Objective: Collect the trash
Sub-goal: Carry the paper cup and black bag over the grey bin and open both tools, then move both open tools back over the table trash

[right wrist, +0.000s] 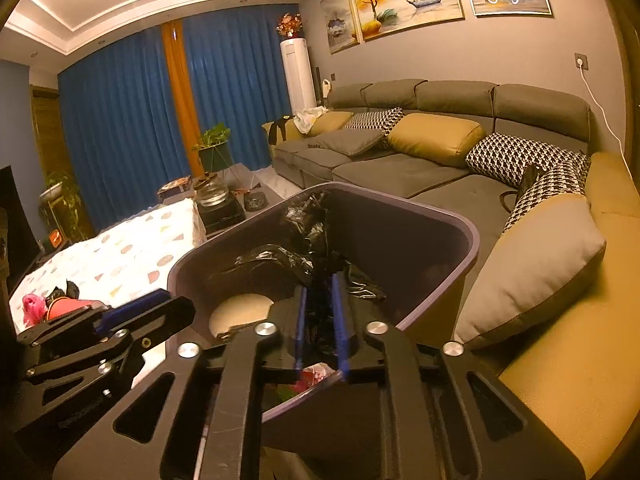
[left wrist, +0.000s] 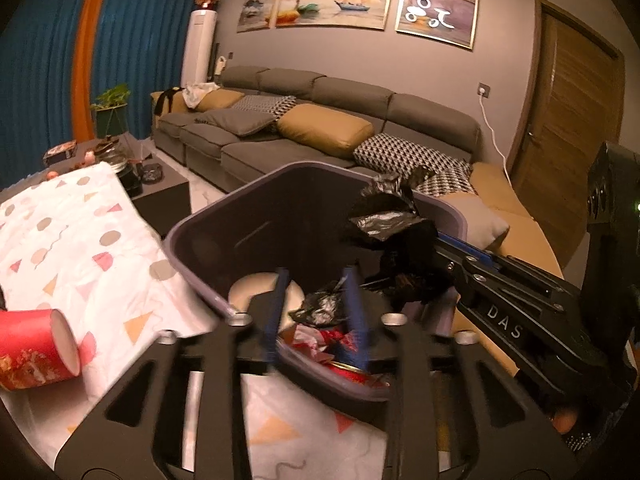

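Observation:
A purple-grey trash bin (left wrist: 180,232) (right wrist: 474,240) stands tilted in front of both grippers, with red wrappers (left wrist: 332,340) and a pale round disc (left wrist: 256,288) inside. My left gripper (left wrist: 316,312) is open over the bin's near rim, and a scrap of black plastic lies below the gap. From the right, my right gripper (left wrist: 434,254) reaches in. Crumpled black bag plastic (left wrist: 388,220) (right wrist: 280,260) bunches at its tips. In its own view the right gripper (right wrist: 320,320) stands slightly open, the black plastic loose between the blue pads. A red paper cup (left wrist: 36,352) lies on its side at the left.
The bin rests at the edge of a table with a white patterned cloth (left wrist: 80,240) (right wrist: 120,256). A pink bag (right wrist: 34,308) and dark scraps lie by the cup. A grey sofa (left wrist: 320,120) with cushions runs behind and to the right. A dark coffee table (right wrist: 224,208) holds a glass jar.

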A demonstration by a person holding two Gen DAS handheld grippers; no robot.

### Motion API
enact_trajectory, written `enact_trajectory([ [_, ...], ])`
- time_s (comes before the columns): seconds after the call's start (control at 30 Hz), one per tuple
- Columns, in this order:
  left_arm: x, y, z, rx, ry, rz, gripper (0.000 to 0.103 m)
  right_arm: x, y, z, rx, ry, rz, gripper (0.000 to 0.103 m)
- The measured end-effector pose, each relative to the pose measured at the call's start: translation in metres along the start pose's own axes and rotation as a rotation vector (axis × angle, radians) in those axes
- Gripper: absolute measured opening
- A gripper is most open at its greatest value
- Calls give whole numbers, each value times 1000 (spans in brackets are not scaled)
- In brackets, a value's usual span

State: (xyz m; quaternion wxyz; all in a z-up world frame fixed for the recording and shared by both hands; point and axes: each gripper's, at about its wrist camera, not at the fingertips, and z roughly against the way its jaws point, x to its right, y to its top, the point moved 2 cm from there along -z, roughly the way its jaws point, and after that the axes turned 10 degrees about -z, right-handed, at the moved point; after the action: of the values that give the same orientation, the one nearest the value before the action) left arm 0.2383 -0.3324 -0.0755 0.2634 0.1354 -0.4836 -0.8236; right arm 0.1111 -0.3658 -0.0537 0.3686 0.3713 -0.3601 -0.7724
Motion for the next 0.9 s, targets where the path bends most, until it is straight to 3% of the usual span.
enact_trajectory([
  [0.07, -4, -1, 10, 23, 19, 16, 61, 0, 0, 0, 0, -1, 2, 25],
  [0.17, -12, -4, 26, 51, 69, 37, 77, -1, -1, 1, 4, -2, 2, 34],
  [0.27, -21, -6, 42, 65, 120, 57, 88, -2, -2, 3, 12, -5, 3, 43],
  [0.43, -40, -12, 77, 90, 241, 97, 96, -6, -3, 11, 27, -3, 4, 53],
  [0.5, -43, -16, 91, 93, 289, 101, 97, -10, -4, 16, 39, -3, 15, 65],
  [0.6, -52, -23, 111, 87, 354, 118, 97, -19, -8, 26, 64, -14, 41, 73],
  [0.9, -92, -55, 181, 79, 520, 181, 97, -52, -23, 46, 52, 32, 74, 77],
])
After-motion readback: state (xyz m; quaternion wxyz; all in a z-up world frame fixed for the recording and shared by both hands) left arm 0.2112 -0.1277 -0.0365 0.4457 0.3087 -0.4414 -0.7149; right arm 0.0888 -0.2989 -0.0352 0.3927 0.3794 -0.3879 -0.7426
